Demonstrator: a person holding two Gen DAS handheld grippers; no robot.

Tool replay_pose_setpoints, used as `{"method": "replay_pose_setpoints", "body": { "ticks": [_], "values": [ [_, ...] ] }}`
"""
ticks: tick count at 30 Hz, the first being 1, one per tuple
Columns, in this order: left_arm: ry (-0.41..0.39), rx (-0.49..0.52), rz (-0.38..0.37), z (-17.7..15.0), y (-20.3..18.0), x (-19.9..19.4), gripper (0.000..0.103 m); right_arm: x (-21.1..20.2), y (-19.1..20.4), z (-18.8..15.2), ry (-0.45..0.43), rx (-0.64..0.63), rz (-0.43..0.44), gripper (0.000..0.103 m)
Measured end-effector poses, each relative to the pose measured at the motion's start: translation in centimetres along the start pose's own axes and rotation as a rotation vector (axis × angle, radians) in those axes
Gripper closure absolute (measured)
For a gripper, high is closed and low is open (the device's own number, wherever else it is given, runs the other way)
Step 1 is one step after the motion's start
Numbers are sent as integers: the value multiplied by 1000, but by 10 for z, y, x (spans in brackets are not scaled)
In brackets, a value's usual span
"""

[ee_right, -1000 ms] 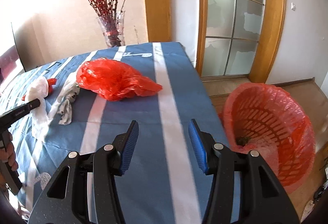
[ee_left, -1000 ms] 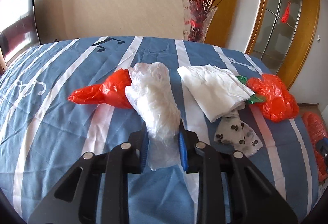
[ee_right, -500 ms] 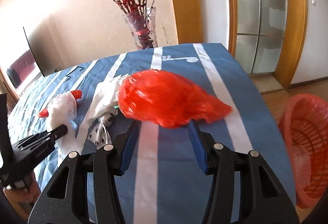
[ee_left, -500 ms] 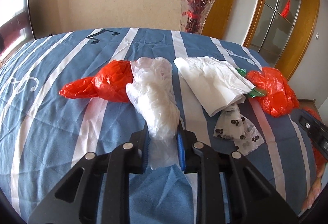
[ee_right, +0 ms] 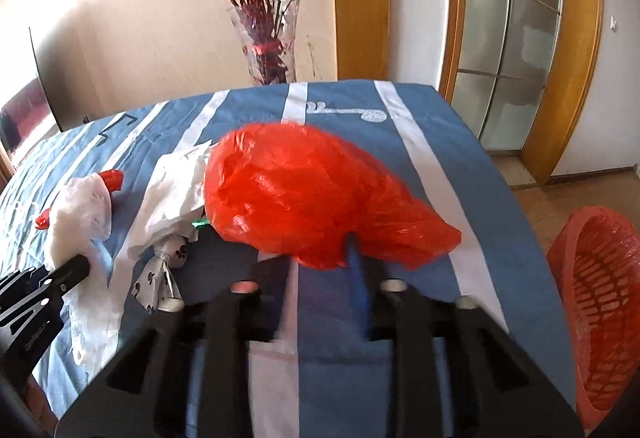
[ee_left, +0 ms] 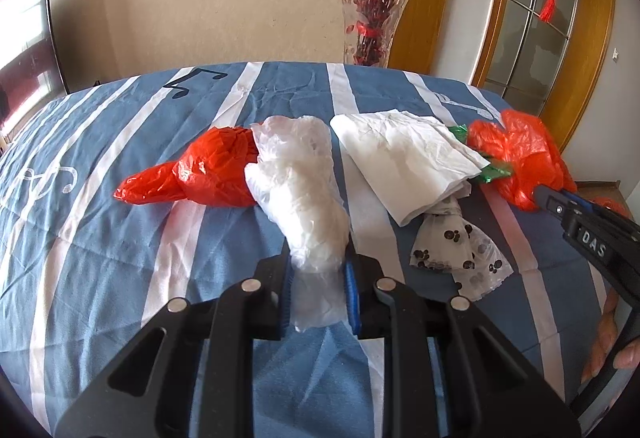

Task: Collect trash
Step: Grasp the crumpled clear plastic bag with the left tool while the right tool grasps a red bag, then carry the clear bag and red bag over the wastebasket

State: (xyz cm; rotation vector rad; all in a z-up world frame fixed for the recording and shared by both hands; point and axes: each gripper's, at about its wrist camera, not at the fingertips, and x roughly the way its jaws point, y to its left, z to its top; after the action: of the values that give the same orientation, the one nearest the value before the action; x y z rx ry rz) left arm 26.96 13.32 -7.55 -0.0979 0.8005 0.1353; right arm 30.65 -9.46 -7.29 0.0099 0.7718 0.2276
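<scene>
On R gripper (ee_left: 538,193) body: "DAS" lettering.

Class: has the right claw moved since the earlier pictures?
Yes. The right claw has swung left, away from the basket, onto the red bag before the vase; its jaws are closing on it.

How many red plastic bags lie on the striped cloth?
2. One red bag lies left, beside the white bag; the other red bag lies right, at the right gripper, whose jaws are closing on it.
</scene>
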Motion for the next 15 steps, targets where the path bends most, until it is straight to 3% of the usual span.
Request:
{"method": "replay_pose_setpoints", "body": {
  "ticks": [4,15],
  "values": [
    [-7,3,1,0,-1,-1,81,-4,-7,0,-13,39,26,98],
    [4,-9,-7,1,2,1,81,-49,-45,-17,-77,123,32,100]
  ]
}}
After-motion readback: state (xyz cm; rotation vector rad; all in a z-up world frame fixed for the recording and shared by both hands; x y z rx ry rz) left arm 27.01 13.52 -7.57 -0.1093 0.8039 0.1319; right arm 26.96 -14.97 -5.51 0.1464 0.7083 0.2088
